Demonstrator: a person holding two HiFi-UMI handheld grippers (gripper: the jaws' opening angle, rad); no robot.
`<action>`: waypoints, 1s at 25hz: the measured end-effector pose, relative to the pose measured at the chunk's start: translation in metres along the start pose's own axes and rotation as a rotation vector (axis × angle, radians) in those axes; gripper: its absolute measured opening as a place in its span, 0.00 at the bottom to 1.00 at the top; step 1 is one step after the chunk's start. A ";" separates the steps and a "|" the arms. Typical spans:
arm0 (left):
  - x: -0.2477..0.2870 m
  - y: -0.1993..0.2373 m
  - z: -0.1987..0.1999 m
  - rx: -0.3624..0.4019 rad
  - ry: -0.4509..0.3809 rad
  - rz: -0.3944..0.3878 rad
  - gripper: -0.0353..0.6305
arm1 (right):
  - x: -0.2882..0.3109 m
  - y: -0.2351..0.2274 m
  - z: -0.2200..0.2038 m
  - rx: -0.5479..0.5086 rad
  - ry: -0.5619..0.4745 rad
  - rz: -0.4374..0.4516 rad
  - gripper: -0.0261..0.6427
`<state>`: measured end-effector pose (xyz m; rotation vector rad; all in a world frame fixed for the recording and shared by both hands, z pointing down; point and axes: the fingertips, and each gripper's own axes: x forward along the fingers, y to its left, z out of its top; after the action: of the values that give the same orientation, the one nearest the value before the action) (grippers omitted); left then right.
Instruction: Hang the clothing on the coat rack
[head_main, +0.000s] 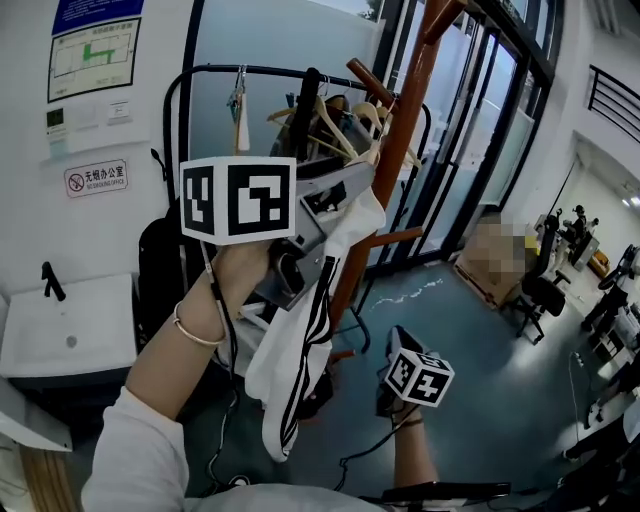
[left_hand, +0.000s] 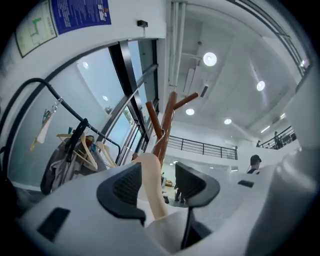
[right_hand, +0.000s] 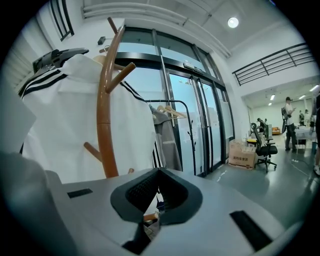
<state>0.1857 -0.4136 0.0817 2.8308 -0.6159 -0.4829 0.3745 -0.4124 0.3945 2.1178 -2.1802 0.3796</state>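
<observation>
A white garment (head_main: 290, 370) with black stripes hangs beside the brown wooden coat rack (head_main: 405, 120). My left gripper (left_hand: 159, 172), raised high against the rack, is open. A cream hanger arm (left_hand: 152, 192) stands between its jaws, close to the left pad and apart from the right one, with white cloth below it. The rack's pegs (left_hand: 165, 130) rise just beyond. My right gripper (right_hand: 159, 172) is shut on nothing and sits low in the head view, where its marker cube (head_main: 418, 375) shows. From there the garment (right_hand: 65, 125) drapes over the rack's pole (right_hand: 104, 125).
A black clothes rail (head_main: 250, 72) with wooden hangers and grey clothes stands behind the rack. Glass doors (head_main: 480, 130) run along the right. A white sink counter (head_main: 70, 330) is at the left. Office chairs (head_main: 535, 295) and a cardboard box (right_hand: 242, 155) stand further off.
</observation>
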 end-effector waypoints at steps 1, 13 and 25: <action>-0.009 0.000 0.004 -0.007 -0.045 0.001 0.36 | 0.001 0.002 0.000 -0.003 0.001 0.009 0.07; -0.172 0.065 -0.066 0.135 -0.298 0.447 0.27 | 0.004 0.040 -0.015 0.019 -0.009 0.115 0.07; -0.258 0.122 -0.217 0.104 -0.079 0.786 0.07 | -0.005 0.052 -0.043 0.065 0.005 0.106 0.07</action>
<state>-0.0034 -0.3835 0.3845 2.3731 -1.6882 -0.4074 0.3182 -0.3968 0.4284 2.0350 -2.3148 0.4698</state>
